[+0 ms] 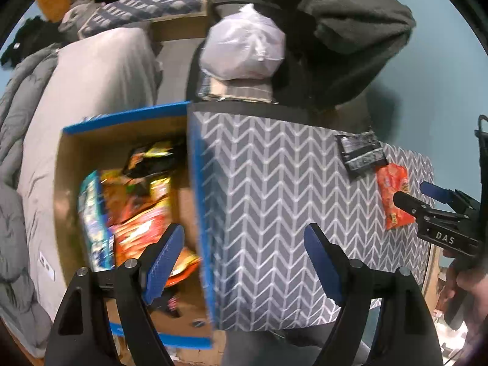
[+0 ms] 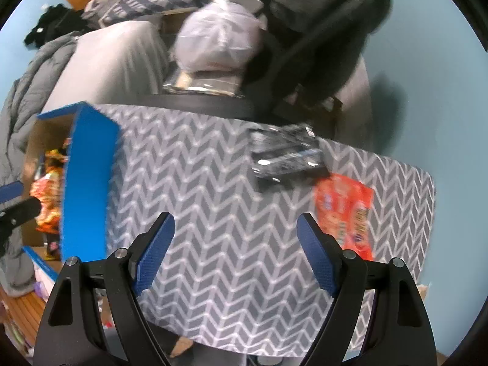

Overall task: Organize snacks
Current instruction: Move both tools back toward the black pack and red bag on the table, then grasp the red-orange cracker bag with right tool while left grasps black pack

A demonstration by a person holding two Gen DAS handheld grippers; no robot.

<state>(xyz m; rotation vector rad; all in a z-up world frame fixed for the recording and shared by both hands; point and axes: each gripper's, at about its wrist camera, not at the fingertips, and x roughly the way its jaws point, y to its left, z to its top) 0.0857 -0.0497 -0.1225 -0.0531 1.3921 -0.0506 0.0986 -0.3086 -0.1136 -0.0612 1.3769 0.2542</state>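
**Over the chevron surface: lining up the next snack pick**

Nearest my lenses, both tools hang jaws-down with nothing between the pads. My left gripper (image 1: 244,262) stands spread across the seam where the cardboard box (image 1: 122,119) meets the grey chevron surface (image 1: 268,183); my right gripper (image 2: 236,253) is equally wide apart over the near half of that surface.

Beyond the right tool, the orange snack bag (image 2: 347,210) lies flat near the right edge. I judge it the easier pick: I would bring 1 pad down on each long side and pinch a crease, not the flat face.

Farther back, touching its far corner, sits the black-and-silver packet (image 2: 286,155). Its glossy wrap may slip.

Left of the surface, the box already holds loose snacks (image 1: 134,204).
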